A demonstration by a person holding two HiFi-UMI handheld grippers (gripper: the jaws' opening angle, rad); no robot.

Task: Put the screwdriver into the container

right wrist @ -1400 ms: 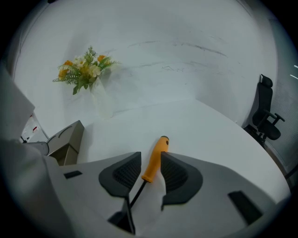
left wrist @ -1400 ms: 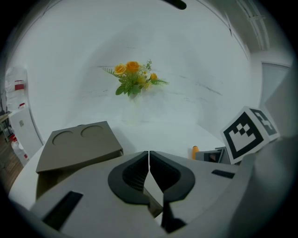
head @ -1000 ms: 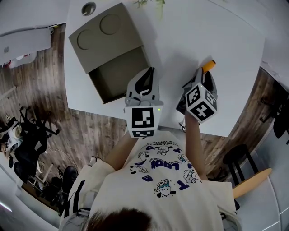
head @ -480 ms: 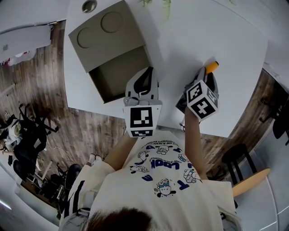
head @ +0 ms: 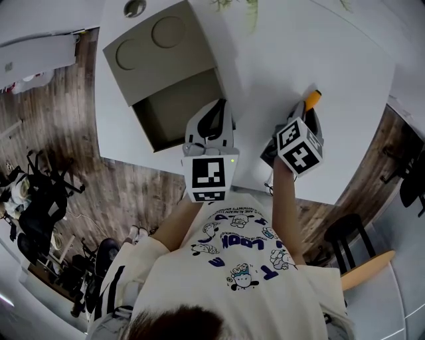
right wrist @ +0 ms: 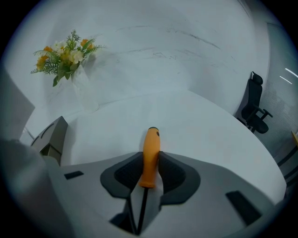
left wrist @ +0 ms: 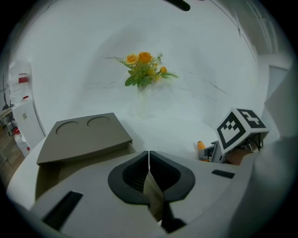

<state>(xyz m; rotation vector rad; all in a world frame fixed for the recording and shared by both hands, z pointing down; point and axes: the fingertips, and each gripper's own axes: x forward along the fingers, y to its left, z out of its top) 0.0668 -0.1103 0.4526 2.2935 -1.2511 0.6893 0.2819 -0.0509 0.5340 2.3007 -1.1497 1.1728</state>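
As the right gripper [head: 305, 114], jaws just closed further, pinches the screwdriver [right wrist: 151, 155], a slack hold could let it swivel and miss the container [head: 176, 106] at upper left.

A white table [head: 285, 53] with a rounded edge carries everything. On its left part sits a taupe rectangular container [head: 156, 63]: a flat top with two round recesses, and an open compartment towards the near edge. Just beyond its far corner lies a small round grey object [head: 135, 8]. A clear vase of orange and yellow flowers [left wrist: 144, 74] stands farther back. An orange-handled screwdriver [head: 311, 99] lies to the right, well apart from the container.
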